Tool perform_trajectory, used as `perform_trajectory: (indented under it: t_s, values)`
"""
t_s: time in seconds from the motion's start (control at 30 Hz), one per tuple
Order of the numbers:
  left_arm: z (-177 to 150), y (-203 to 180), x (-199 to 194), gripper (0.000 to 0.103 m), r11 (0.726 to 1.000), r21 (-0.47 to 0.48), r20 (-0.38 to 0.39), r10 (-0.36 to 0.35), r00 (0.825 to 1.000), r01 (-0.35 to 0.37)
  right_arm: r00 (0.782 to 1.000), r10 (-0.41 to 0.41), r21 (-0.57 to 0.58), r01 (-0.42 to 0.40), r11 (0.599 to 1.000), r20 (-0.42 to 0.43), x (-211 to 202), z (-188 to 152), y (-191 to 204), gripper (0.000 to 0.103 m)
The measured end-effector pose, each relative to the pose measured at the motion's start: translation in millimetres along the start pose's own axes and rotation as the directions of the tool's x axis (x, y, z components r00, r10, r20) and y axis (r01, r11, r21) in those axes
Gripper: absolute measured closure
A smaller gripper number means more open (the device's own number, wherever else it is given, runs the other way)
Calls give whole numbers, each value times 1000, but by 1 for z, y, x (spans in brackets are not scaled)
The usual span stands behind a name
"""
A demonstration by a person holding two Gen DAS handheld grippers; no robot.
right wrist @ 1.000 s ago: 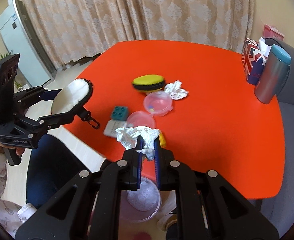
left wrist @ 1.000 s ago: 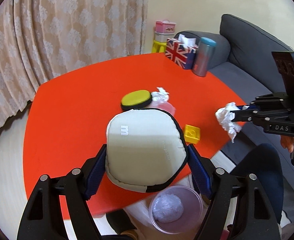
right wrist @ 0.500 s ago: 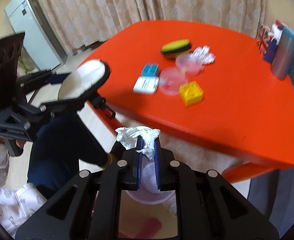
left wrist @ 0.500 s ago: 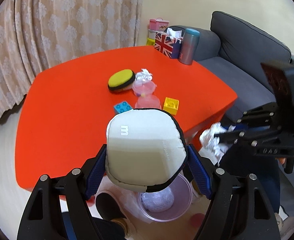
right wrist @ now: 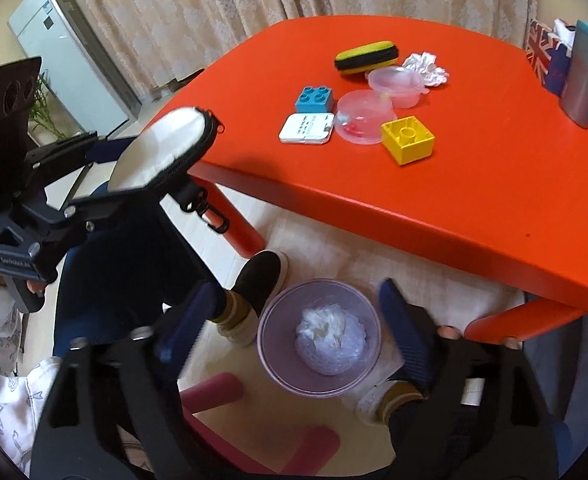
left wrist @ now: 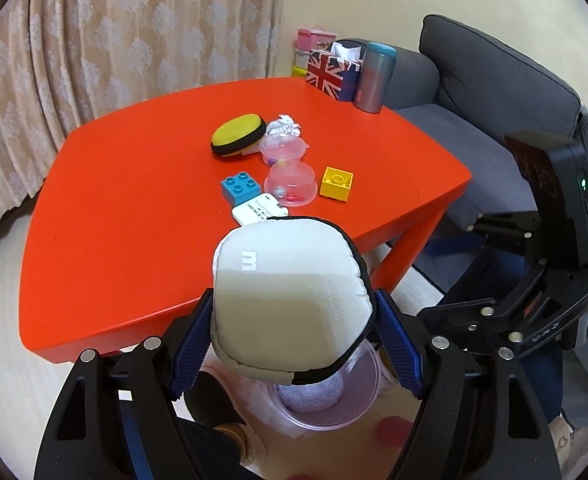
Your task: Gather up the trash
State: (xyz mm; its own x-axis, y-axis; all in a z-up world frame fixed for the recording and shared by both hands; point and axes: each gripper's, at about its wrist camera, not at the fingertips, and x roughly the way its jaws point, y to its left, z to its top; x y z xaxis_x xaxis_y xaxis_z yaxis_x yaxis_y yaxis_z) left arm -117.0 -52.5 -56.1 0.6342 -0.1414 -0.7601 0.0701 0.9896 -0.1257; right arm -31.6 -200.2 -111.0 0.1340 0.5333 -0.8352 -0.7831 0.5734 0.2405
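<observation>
A clear purple trash bin (right wrist: pixel 320 338) stands on the floor below the red table's (right wrist: pixel 474 200) front edge, with crumpled white tissue (right wrist: pixel 328 332) inside. It also shows in the left wrist view (left wrist: pixel 326 400). My right gripper (right wrist: pixel 294 328) is open and empty above the bin. My left gripper (left wrist: pixel 291 344) is shut on a beige zip pouch (left wrist: pixel 289 300), held off the table's front edge above the bin. The pouch also shows in the right wrist view (right wrist: pixel 165 144). Another crumpled tissue (right wrist: pixel 426 68) lies on the table by the far plastic container.
On the table lie a yellow-black case (right wrist: pixel 368 56), a blue brick (right wrist: pixel 314 98), a yellow brick (right wrist: pixel 408 140), two clear plastic containers (right wrist: pixel 364 116), a white card box (right wrist: pixel 306 128), a flag tissue box (left wrist: pixel 332 74) and a tumbler (left wrist: pixel 376 78). A grey sofa (left wrist: pixel 494 92) stands beside it.
My right gripper has moved down over the bin and opened. The tissue it held now lies in the bin. My left gripper has drawn back slightly with the pouch.
</observation>
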Motion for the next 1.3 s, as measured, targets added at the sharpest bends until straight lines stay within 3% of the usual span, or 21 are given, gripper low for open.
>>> perform_trajectory:
  t_s: [0.23,0.6,0.67,0.77,1.3]
  values:
    - [-5,-8,5,29,1000,21,-28,-19,999,20,996,-72,34,70,997,61,-23,5,-7,6]
    - [-7,-29,18,29,996,64,-74,-58,996,63,983,-126,80,116,990,132,-55,1,-21,6]
    - [-6,-32,20,24,995,64,-81,-66,994,72,982,-132,85,121,989,137,-59,1,-24,6]
    - [-5,-33,20,9,996,55,-59,-63,996,66,981,-138,91,126,988,139,-60,0,-27,6]
    - [5,-20,17,8,1000,16,-36,0,999,0,982,-133,89,122,988,130,-55,2,-26,6]
